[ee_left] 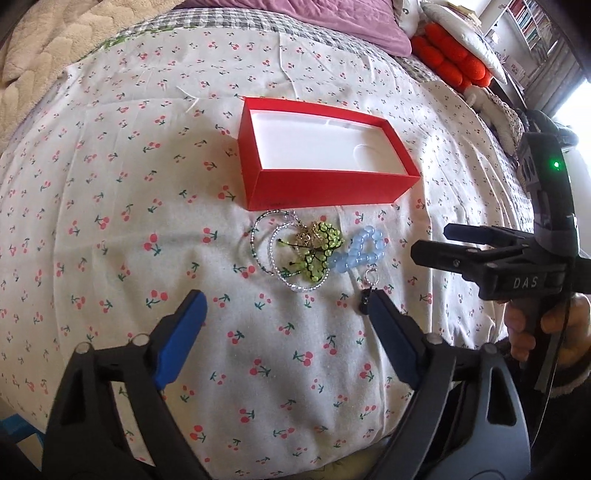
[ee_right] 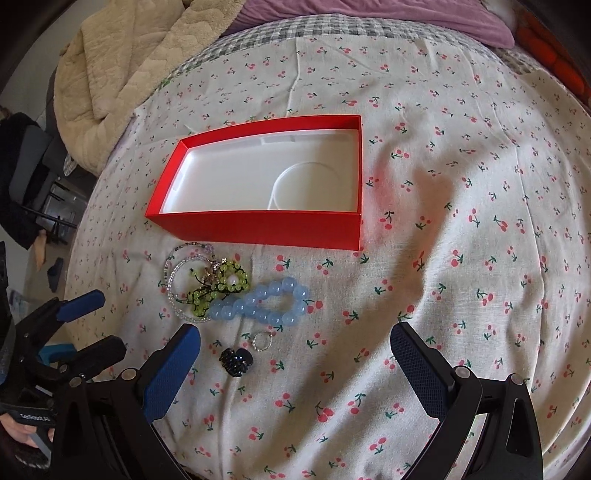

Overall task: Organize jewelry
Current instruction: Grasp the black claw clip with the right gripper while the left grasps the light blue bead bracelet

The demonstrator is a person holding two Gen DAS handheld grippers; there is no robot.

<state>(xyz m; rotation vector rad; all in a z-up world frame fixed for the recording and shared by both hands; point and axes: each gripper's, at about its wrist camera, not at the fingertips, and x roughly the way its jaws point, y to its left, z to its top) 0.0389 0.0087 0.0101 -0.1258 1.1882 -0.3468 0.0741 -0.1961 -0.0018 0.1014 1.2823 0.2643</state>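
A red box (ee_left: 325, 186) (ee_right: 258, 229) with an empty white insert lies open on the cherry-print sheet. In front of it sits a jewelry pile: clear bead bracelets (ee_left: 266, 240) (ee_right: 177, 273), a green beaded piece (ee_left: 321, 247) (ee_right: 218, 284) and a blue bead bracelet (ee_left: 360, 251) (ee_right: 258, 302). Nearer lie a small ring (ee_left: 371, 277) (ee_right: 262, 341) and a black claw clip (ee_right: 236, 360). My left gripper (ee_left: 286, 299) (ee_right: 99, 321) is open just short of the pile, holding nothing. My right gripper (ee_right: 295, 332) (ee_left: 432, 240) is open over the sheet, with the clip near its left finger but untouched.
A beige quilted blanket (ee_right: 122, 62) is heaped at the far left of the bed. A purple pillow (ee_left: 332, 26) and an orange plush cushion (ee_left: 450, 59) lie at the far end. The bed edge drops off at the left in the right wrist view.
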